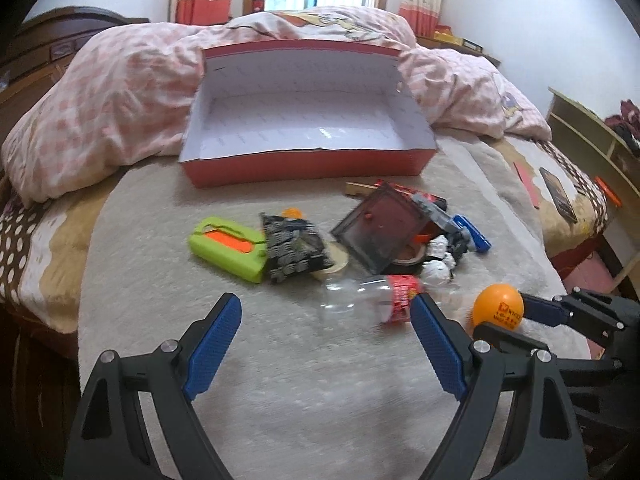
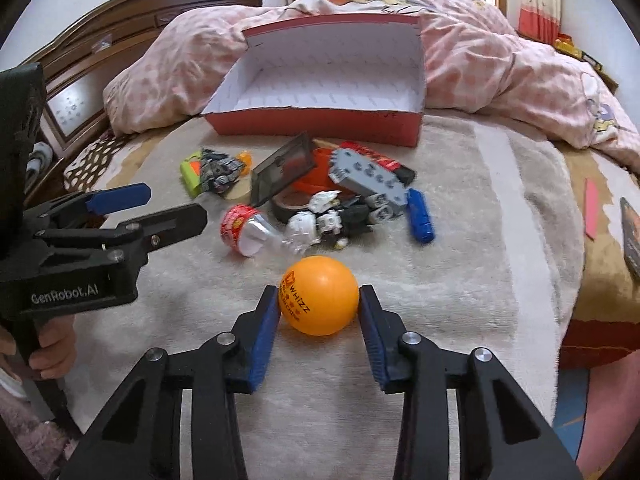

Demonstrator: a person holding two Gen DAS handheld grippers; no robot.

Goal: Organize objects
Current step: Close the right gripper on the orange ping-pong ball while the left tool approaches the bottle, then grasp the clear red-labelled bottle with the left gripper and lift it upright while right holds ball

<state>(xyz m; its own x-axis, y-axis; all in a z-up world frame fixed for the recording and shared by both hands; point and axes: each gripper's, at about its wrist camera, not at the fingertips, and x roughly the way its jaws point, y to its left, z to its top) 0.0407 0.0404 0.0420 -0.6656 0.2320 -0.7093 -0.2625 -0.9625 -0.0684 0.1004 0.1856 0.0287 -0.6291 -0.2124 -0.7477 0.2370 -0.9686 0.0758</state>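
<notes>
An empty red cardboard box [image 1: 304,168] with a white inside sits at the back of the bed; it also shows in the right wrist view [image 2: 320,122]. My right gripper [image 2: 320,304] is shut on an orange ping-pong ball [image 2: 319,295], also seen from the left [image 1: 498,307]. My left gripper [image 1: 326,340] is open and empty, just in front of a clear plastic bottle [image 1: 372,298] with a red label. The pile holds a green case [image 1: 228,248], a patterned pouch [image 1: 296,250], a dark transparent box [image 1: 380,228], a tape roll [image 2: 296,202], a white toy robot [image 2: 320,224] and a blue piece [image 2: 420,216].
A pink quilt [image 1: 120,96] is bunched behind and beside the box. The objects lie on a beige fleece blanket [image 1: 300,380]. A wooden headboard [image 2: 132,24] stands at the left, a shelf [image 1: 592,136] at the right. Red cards [image 2: 591,208] lie near the bed's right edge.
</notes>
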